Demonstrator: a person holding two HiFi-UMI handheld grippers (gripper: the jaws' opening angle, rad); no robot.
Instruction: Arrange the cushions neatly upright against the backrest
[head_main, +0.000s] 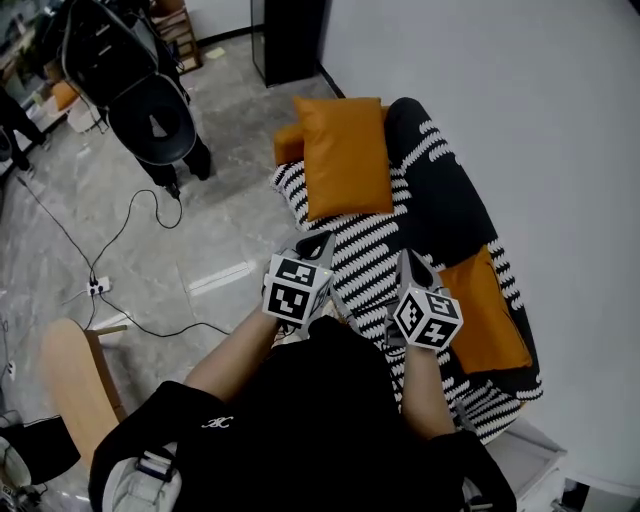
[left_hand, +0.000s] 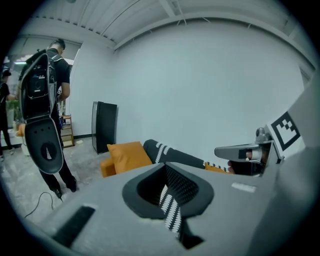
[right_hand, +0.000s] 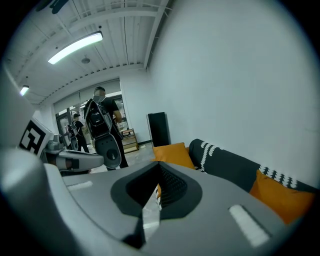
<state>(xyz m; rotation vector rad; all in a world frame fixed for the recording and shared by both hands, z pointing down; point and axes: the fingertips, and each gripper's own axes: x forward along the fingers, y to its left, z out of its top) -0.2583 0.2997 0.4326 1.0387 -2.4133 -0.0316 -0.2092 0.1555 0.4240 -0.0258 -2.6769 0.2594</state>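
Jaws closed, empty, on left gripper (head_main: 319, 241) and right gripper (head_main: 407, 259) — rectangular orange cushion (head_main: 345, 155), striped sofa (head_main: 362, 240).

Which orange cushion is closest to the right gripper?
The near orange cushion, on the wall side of the sofa beside the right gripper; the far orange cushion lies on the seat at the other end.

Brightness: bright, even, cool white in all views.
Source: ceiling strip light (right_hand: 75, 47), mild glare around it.
Shadows: soft and faint on marble floor (head_main: 200, 240), with a pale reflection there.
Orange cushion (head_main: 345, 155): evenly lit, sharp in head view.
Distortion: strong fisheye bending and a dark round vignette in both gripper views.
Focus: soft in the foreground nearest each gripper lens.
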